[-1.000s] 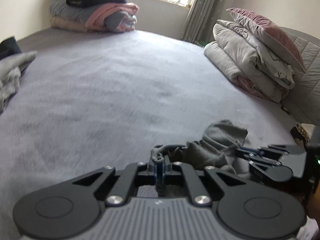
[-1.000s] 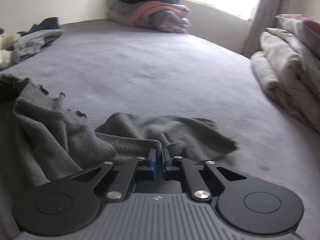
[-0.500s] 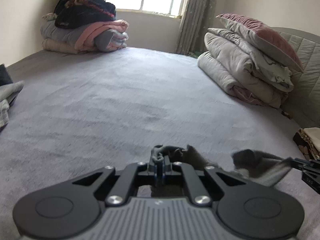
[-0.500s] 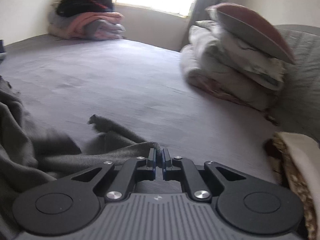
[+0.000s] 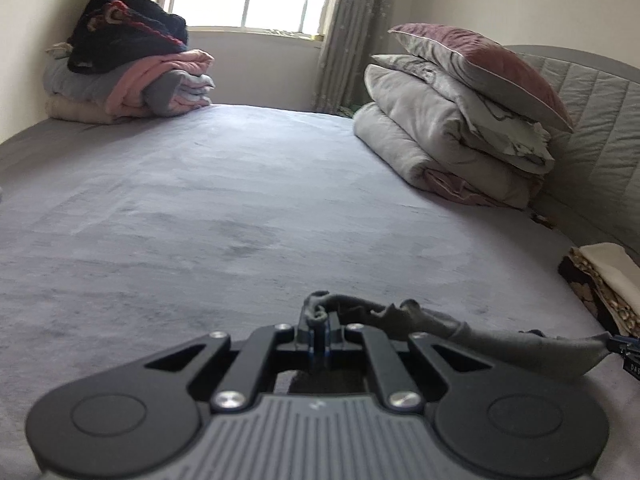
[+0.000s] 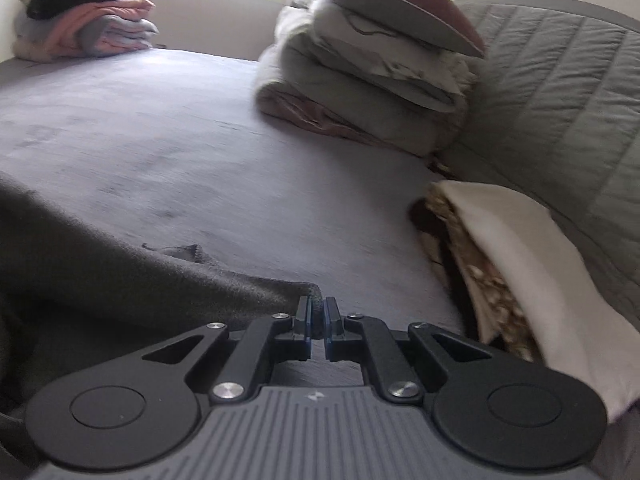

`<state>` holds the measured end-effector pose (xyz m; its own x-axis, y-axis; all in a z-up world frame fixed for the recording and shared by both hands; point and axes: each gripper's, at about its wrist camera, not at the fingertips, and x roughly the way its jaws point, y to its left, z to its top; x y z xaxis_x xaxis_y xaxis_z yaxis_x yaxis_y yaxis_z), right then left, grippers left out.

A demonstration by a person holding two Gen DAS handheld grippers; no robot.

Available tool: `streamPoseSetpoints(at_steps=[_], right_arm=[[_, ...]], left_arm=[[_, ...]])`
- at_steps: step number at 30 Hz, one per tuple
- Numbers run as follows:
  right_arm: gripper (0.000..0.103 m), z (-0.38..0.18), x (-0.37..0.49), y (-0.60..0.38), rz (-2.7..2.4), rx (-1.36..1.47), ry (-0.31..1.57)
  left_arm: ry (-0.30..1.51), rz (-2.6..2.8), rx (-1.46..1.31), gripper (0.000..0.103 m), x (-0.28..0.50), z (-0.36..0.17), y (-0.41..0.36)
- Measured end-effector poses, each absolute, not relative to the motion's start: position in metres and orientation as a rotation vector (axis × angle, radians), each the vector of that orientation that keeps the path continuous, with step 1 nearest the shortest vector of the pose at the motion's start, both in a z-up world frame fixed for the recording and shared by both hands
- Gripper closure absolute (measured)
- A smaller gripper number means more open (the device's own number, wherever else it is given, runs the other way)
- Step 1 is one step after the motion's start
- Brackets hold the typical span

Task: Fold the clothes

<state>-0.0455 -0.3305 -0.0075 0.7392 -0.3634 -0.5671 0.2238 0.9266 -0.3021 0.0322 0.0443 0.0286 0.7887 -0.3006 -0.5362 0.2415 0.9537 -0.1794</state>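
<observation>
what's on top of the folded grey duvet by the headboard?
A maroon pillow lies on the grey duvet, with a crumpled pale sheet sandwiched between. The pillow's underside and the duvet top are covered.

Almost nothing legible shows in either view. In the left wrist view, at about 3 o'clock on the very edge, the tip of the right hand-held gripper (image 5: 628, 350) carries small pale letters that look like "DAS", cut off by the frame so the rest cannot be read. On the grey ribbed body of each hand-held gripper, near 6 o'clock in both views, sits a tiny pale logo mark (image 5: 315, 403), a symbol and not letters, too small to make out.
</observation>
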Motion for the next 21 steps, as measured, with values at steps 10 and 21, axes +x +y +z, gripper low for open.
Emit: streamPoseSetpoints(at_steps=[10,21], right_arm=[[0.097,-0.023,-0.053,-0.368,-0.405,-0.18,0.787],[0.082,-0.032,-0.05,-0.354,-0.342,-0.137,0.858]], left_arm=[[0.672,-0.429,-0.065,0.097,0.046,0.007,0.008],[0.786,-0.431,-0.162,0.051,0.052,-0.007,0.013]])
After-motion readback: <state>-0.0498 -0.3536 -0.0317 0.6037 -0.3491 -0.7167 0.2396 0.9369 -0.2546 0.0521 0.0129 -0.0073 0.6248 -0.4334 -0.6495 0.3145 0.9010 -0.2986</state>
